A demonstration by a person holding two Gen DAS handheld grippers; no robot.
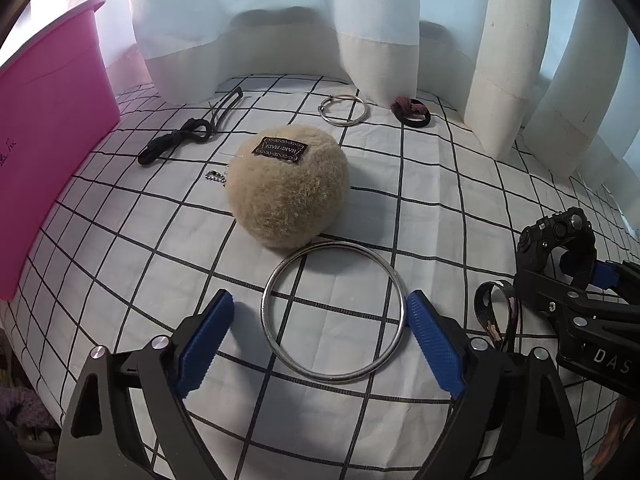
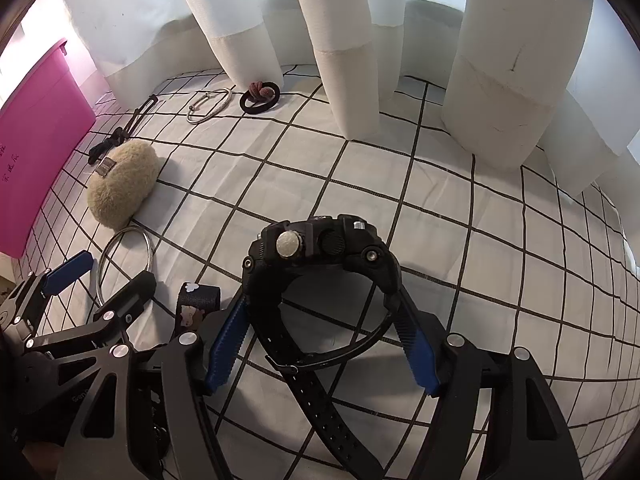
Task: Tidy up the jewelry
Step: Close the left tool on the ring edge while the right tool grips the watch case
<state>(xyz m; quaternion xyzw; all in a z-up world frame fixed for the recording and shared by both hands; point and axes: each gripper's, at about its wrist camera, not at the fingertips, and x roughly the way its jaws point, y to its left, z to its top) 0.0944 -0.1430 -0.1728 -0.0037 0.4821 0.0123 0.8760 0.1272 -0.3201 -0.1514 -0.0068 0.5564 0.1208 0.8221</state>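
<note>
Checked cloth, left gripper straddling bangle, seemingly ungripped

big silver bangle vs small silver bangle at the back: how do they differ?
The big bangle is a plain closed ring; the small bangle has a clasp knob on its rim. The big bangle lies between the left gripper fingers, beside the plush ball; the small bangle lies near the curtain. Both are silver and flat on the cloth.

Both tilted down — left gripper parted wide; right gripper pads pressing inward.
</note>
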